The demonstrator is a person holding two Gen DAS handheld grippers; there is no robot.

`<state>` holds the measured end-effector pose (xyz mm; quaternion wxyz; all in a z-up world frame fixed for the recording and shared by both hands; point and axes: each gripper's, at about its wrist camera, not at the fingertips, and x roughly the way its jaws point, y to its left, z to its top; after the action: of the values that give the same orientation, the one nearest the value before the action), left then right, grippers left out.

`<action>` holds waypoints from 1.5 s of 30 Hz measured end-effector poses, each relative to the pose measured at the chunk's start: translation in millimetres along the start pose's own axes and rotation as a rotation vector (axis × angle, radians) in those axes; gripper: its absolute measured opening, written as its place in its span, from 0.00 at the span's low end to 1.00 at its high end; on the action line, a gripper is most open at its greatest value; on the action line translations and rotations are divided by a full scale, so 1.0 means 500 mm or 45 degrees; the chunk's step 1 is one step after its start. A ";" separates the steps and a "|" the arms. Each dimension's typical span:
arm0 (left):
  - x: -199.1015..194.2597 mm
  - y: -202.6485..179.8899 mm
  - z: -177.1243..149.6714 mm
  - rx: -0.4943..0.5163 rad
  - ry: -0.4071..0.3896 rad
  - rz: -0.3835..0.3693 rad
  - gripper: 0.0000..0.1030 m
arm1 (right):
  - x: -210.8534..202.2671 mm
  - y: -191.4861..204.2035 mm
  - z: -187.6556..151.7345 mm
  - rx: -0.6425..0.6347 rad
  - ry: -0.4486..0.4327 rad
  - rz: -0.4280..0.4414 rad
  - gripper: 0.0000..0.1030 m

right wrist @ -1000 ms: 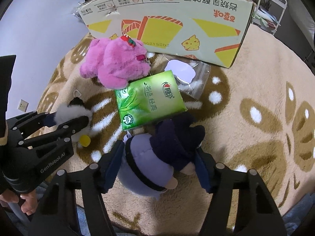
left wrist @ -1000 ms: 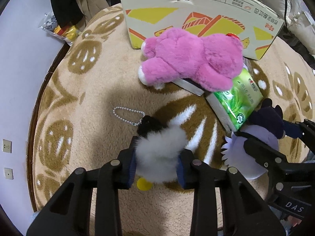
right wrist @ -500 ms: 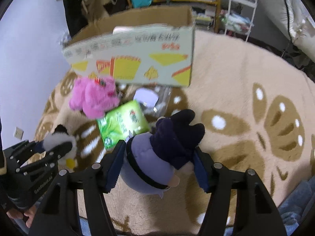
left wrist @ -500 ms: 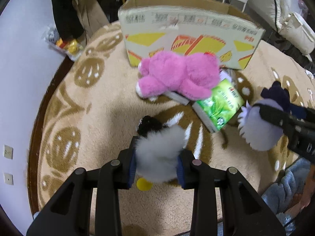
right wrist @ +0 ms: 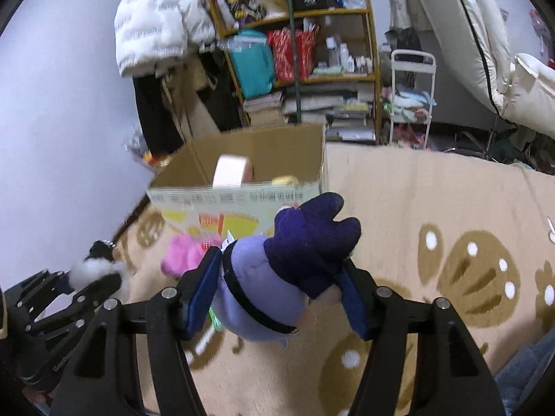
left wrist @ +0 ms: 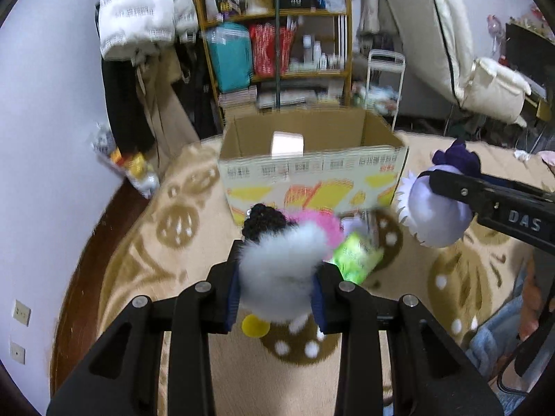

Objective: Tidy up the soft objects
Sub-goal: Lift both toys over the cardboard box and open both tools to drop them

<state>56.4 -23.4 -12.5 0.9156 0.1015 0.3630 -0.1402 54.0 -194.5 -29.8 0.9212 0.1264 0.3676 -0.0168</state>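
Both toys have come up off the rug in the last second. On the left, the left gripper [left wrist: 277, 287] has its jaws clamped on the fluffy white plush [left wrist: 281, 270], which now hangs in the air with its black knitted head forward. To the right, the right gripper [right wrist: 277, 298] has its jaws squeezed on the purple plush [right wrist: 277, 277], lifted to the same height, just short of the cardboard box [left wrist: 312, 176]. I'd judge both are bound for the open box, which already holds a roll of tape [right wrist: 229, 171]. The pink plush [left wrist: 319, 225] and green tissue pack [left wrist: 353, 256] remain on the beige patterned rug [right wrist: 451, 225]. Behind stand a cluttered shelf [right wrist: 298, 52] and a white jacket [left wrist: 142, 17].
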 end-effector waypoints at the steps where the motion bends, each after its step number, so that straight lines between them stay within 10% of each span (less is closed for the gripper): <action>1: -0.006 0.002 0.007 0.002 -0.025 0.007 0.31 | -0.002 -0.003 0.007 0.013 -0.025 0.008 0.66; 24: 0.001 -0.015 0.212 0.243 -0.356 0.106 0.32 | -0.031 0.030 0.201 -0.160 -0.386 -0.018 0.66; 45: 0.146 0.037 0.230 0.069 -0.272 0.033 0.32 | 0.093 0.060 0.255 -0.216 -0.354 0.034 0.67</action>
<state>186.4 -52.5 20.8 0.9477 0.1155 0.2582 -0.1480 177.5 -194.1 34.0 0.9707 0.0493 0.2349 0.0091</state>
